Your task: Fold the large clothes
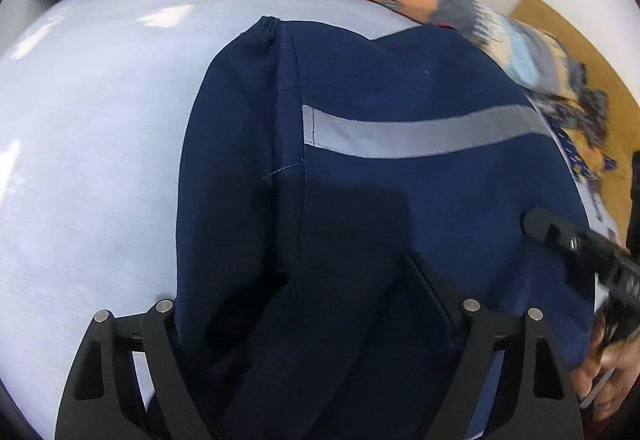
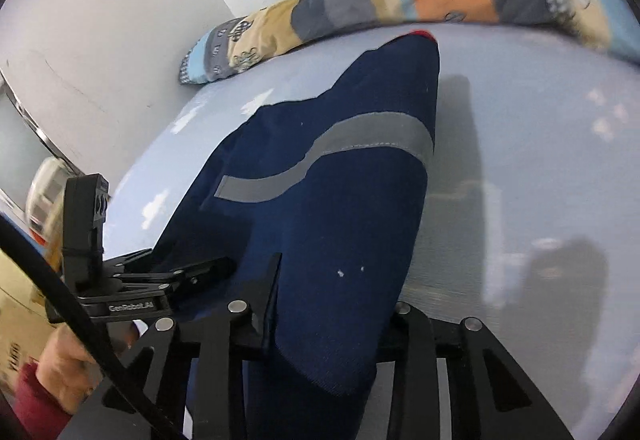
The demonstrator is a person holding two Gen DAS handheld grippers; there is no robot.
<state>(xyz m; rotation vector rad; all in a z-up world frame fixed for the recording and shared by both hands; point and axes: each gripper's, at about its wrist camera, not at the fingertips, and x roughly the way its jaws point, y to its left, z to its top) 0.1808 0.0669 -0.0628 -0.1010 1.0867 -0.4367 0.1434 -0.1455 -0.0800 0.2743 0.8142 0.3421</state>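
Navy-blue work garment with a grey reflective stripe (image 1: 400, 88) lies on the pale blue table (image 1: 88, 144). Left gripper (image 1: 312, 320) stands spread around its near edge; right gripper (image 2: 320, 312) clamps the cloth. Lifting both corners evenly should keep the fold square.

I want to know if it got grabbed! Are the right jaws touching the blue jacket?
Touching. In the right wrist view, the navy jacket drapes between the right gripper, its cloth lying against both jaws.
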